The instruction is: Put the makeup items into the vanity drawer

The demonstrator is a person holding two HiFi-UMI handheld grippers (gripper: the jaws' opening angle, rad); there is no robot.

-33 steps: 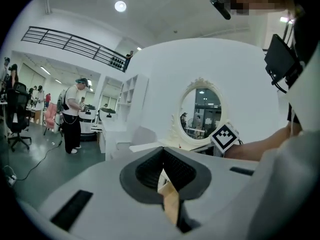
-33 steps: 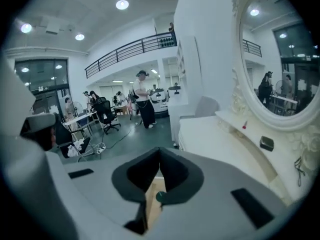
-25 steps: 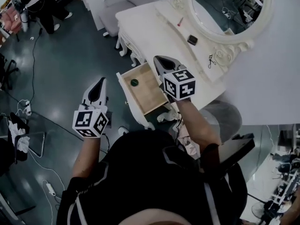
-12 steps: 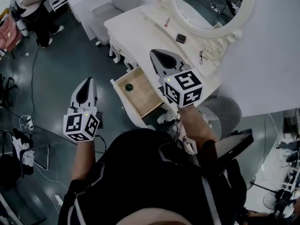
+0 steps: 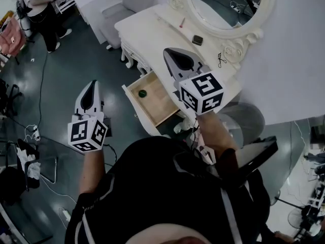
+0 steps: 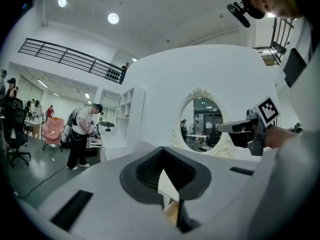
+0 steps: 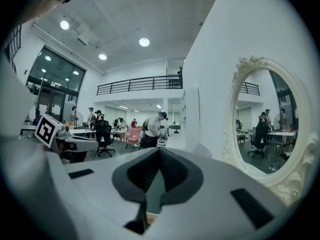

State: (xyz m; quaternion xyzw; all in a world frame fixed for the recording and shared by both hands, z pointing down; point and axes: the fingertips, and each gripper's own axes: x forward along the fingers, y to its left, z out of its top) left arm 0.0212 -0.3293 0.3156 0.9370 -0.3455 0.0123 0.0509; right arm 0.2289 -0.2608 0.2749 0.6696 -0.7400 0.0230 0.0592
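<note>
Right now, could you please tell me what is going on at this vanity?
A person stands over the vanity. The left hand-held gripper, shut and empty, hangs over the floor beside the open drawer; the right hand-held gripper, likewise shut and empty, is above the vanity's front edge. One green item lies in the drawer. A red pencil, a compact and a curler lie on top, not yet put away.

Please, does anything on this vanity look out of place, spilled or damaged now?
Nothing looks spilled or damaged. The drawer stands open with a small green round item inside, while a thin red stick, a dark compact and a small black tool lie loose on the vanity top.
</note>
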